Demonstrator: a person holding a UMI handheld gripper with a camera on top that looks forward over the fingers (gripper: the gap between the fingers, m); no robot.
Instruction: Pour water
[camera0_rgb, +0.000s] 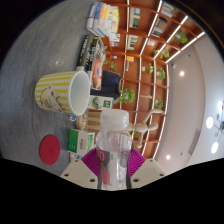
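My gripper (113, 160) is shut on a clear plastic bottle (114, 138), with the magenta pads (92, 160) pressing on both of its sides. The bottle's open neck (116, 120) points ahead of the fingers, and the whole view is tipped sideways. Just beyond the neck stands a yellow-and-white striped mug (60, 92) on the white table (30, 60), its white inside showing. A red bottle cap (48, 148) lies on the table beside the left finger. I cannot make out any water in the bottle or the mug.
A small green-and-white carton (84, 140) sits between the cap and the bottle. Boxes and packets (97, 55) stand beyond the mug, with more (104, 17) farther off. Wooden shelving with plants (140, 70) fills the background.
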